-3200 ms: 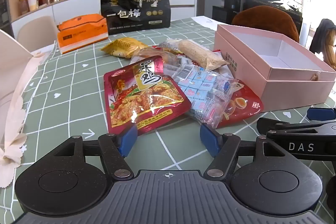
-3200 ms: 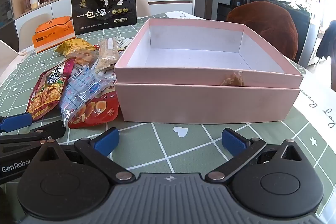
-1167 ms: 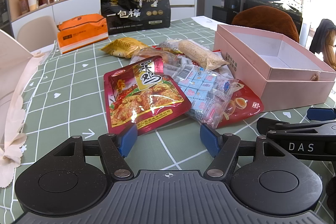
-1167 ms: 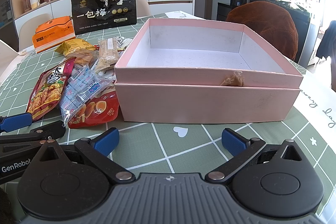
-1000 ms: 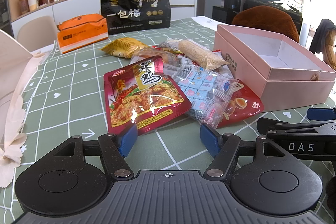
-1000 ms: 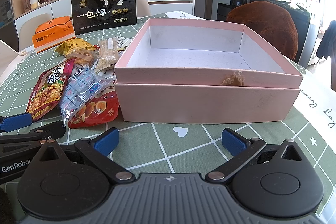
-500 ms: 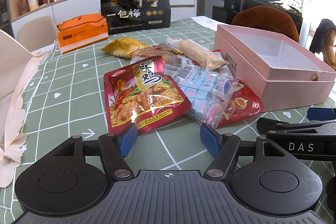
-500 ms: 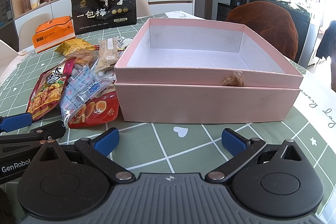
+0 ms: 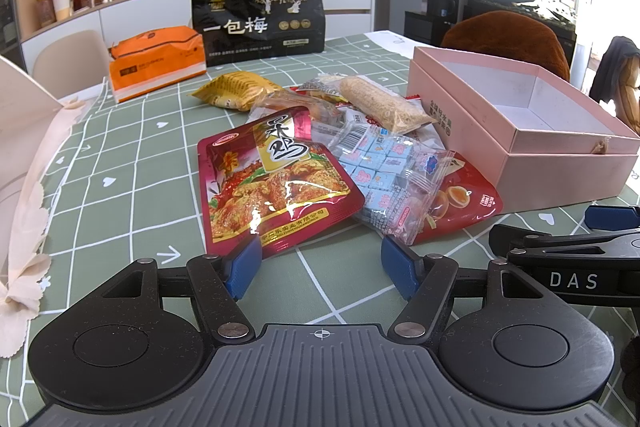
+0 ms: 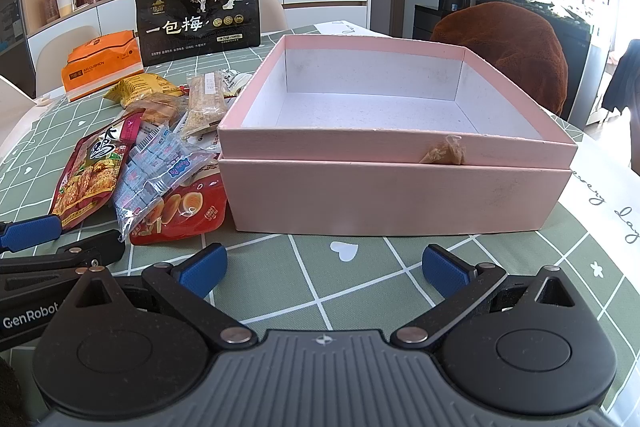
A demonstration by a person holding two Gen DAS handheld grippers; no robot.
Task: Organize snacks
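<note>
Snack pile lying directly ahead of the left gripper (image 9: pixel 320 263), with the red chicken-snack pouch (image 9: pixel 276 179) nearest, its bottom edge just beside the left blue pad. Long axis of that pouch running away from the gripper, leaning slightly left. Clear bag of small blue-and-pink candies (image 9: pixel 384 167) overlapping its right side and partly covering a red pouch printed with eggs (image 9: pixel 468 203). Grain bar in clear wrap (image 9: pixel 380 103) and yellow packet (image 9: pixel 236 91) resting farther back in the pile.

Left gripper hanging spread wide, pinching nothing, pointing down at the near edge of the pile. Right gripper (image 10: pixel 324 267) likewise spread wide and pinching nothing, facing the front wall of the open pink box (image 10: pixel 396 199) across a strip of bare cloth. Box sitting empty, touching or nearly touching the right side of the pile.

Judging the left hand nearer to the snacks and the right nearer to the box; likely calling for a short forward reach onto the pouch's near edge, then a carry rightward over the box rim.

Tabletop (image 9: pixel 132 187) wearing a green cloth with a white grid, hearts and arrows. Black plum bag (image 9: pixel 260 15) and orange tissue pack (image 9: pixel 156 63) standing at the far side. Shelving with figurines, a brown chair back and bright windows filling the room behind.
</note>
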